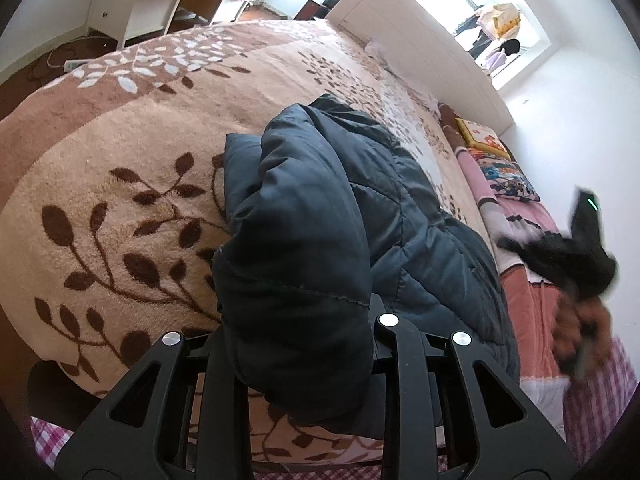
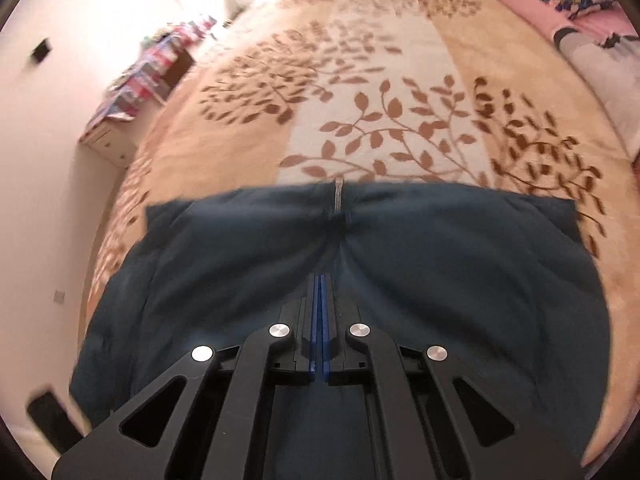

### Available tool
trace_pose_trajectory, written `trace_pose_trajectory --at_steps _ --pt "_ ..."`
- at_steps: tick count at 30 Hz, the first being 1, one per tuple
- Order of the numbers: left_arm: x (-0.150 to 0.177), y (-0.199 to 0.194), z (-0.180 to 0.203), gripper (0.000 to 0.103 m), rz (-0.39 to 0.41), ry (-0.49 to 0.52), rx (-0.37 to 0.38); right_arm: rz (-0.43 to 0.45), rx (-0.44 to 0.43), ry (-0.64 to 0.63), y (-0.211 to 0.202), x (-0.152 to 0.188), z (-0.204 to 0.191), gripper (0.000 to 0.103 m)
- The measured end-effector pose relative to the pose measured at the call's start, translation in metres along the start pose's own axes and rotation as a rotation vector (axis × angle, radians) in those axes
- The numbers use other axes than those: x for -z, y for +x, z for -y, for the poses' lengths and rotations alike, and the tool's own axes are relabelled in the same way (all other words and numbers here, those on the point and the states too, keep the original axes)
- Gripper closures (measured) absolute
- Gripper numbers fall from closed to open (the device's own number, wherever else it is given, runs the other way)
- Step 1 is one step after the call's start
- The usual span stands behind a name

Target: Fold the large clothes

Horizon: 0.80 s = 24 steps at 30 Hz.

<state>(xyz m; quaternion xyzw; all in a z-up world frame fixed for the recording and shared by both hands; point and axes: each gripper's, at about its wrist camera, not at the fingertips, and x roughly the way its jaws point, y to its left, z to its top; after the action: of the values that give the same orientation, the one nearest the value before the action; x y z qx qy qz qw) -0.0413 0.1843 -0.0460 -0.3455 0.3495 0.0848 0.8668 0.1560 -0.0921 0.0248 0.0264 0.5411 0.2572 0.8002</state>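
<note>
A large dark blue quilted jacket [image 1: 320, 216] lies on a bed with a tan leaf-patterned blanket [image 1: 132, 152]. In the left wrist view my left gripper [image 1: 304, 344] has a thick fold of the jacket bunched between its fingers and lifted off the blanket; the fingertips are hidden by fabric. My right gripper [image 1: 576, 256] shows blurred at the right edge of that view, above the pink bedding. In the right wrist view my right gripper [image 2: 321, 280] has its blue pads pressed together with nothing between them, above the flat jacket [image 2: 440, 264] with its zipper [image 2: 338, 198] ahead.
A white headboard [image 1: 420, 40] and colourful pillows [image 1: 508, 176] are at the bed's far end. A white desk with drawers and a checked cloth [image 1: 132, 4] stands beyond the bed. Pink bedding [image 1: 532, 320] lies along the right side. A wall is at the left in the right wrist view.
</note>
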Motion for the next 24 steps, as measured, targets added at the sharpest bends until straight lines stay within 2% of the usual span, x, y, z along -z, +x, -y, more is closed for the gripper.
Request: trace_pose_trajectory --at_steps 4,8,11,16,18,24 --pt "-0.002 -0.005 0.007 0.078 0.019 0.019 -0.001 -0.023 -0.079 0.027 -0.031 0.061 0.001 0.101" --pt "-0.004 -0.01 0.014 0.079 0.032 0.036 -0.004 -0.062 -0.114 0.023 -0.026 0.096 -0.004 0.101" --pt "-0.003 -0.015 0.021 0.079 0.045 0.055 -0.008 -0.079 -0.092 0.03 -0.008 0.099 -0.003 0.101" --pt "0.002 -0.023 0.04 0.079 0.058 0.118 0.003 -0.202 -0.083 0.064 0.058 0.104 0.007 0.102" --pt "0.005 -0.026 0.052 0.079 0.073 0.173 -0.002 -0.218 -0.09 0.081 0.07 0.101 0.01 0.103" --pt "0.007 -0.036 0.072 0.079 0.087 0.211 0.031 -0.239 -0.088 0.104 0.081 0.1 0.01 0.103"
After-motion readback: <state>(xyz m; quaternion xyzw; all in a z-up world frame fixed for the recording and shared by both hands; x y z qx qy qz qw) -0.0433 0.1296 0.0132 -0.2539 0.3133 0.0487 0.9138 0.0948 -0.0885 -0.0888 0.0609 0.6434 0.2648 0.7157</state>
